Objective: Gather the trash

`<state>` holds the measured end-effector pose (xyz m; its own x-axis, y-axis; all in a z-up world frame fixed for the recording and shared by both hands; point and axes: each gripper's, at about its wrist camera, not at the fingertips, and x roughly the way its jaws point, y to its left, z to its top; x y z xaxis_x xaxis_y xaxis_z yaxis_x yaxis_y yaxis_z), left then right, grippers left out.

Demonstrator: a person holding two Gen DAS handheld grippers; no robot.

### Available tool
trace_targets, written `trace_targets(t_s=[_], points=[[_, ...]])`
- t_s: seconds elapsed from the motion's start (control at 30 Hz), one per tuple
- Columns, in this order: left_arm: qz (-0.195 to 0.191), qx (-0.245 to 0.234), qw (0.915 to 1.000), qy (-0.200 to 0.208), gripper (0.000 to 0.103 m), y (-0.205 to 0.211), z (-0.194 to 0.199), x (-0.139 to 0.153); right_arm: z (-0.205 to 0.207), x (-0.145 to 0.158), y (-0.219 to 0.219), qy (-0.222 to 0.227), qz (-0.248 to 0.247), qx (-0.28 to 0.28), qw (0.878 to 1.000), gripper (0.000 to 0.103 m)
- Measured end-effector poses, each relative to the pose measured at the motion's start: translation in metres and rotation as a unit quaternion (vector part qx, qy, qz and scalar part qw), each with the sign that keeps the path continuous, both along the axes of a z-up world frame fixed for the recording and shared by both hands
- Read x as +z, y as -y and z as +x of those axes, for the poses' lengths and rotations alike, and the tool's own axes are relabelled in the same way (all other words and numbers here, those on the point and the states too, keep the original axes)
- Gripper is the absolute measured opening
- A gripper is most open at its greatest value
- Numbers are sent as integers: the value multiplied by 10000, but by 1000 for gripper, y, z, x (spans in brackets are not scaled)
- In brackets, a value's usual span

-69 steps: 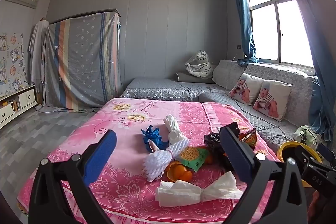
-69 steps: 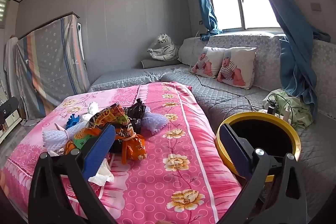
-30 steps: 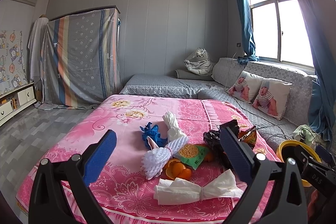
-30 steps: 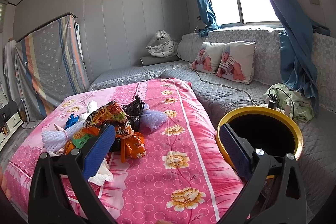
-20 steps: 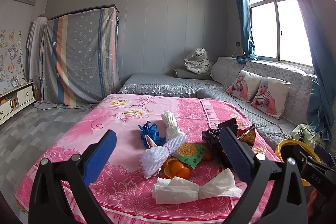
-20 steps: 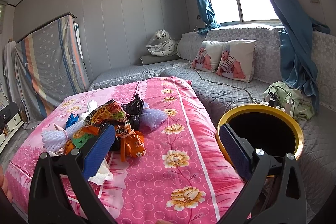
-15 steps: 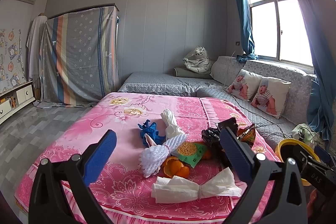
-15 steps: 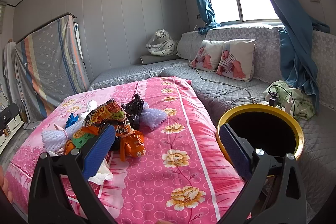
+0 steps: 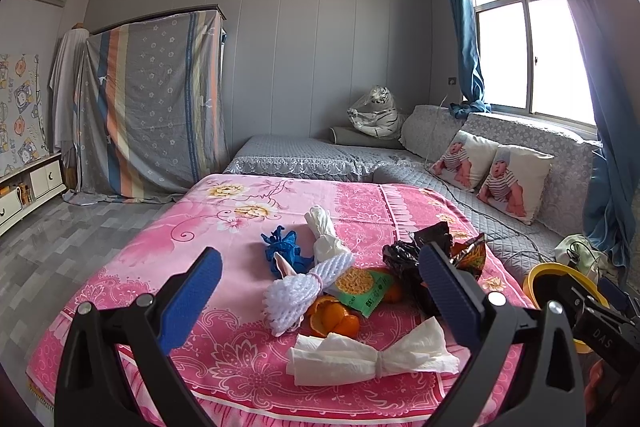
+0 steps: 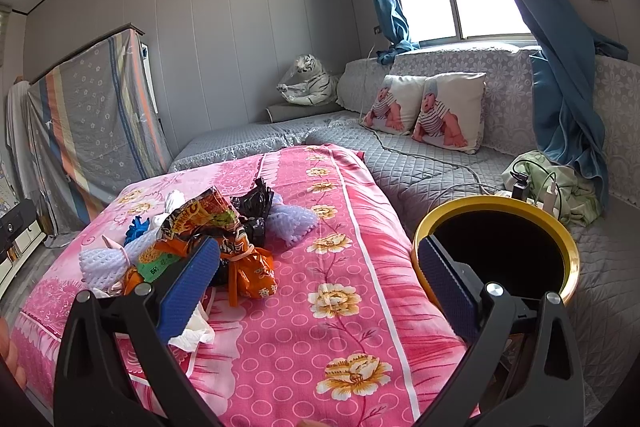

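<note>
Both claws gape wide and carry nothing: left claw (image 9: 320,291), right claw (image 10: 320,279), hovering at the near edge of the pink-covered desk (image 9: 224,359). The trash sits heaped mid-desk. Nearest to me lies the tissue (image 9: 372,351), tied at its waist like a bow, long axis running left to right, ends fanned outward. I'd take it first: come down over that pinched waist, fingers across the short way, then carry it to the yellow-rimmed bin (image 10: 496,247) just off the desk's right side. The foam net (image 9: 300,291) slants up toward the right.
</note>
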<state>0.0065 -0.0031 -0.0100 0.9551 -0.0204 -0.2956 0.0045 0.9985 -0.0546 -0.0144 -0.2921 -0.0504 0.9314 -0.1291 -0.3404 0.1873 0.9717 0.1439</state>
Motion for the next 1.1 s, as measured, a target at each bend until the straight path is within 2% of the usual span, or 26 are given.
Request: trace_targets(t_s=[0.87,1.1], points=[[-123,-180,9998,-28,95,-2,1,-1,0,-2,-3,34,7,0,10000,95],[-166,-247,9990,-337,95,-12,18,-8,16,9,-8,157,-258,608,9977,95]])
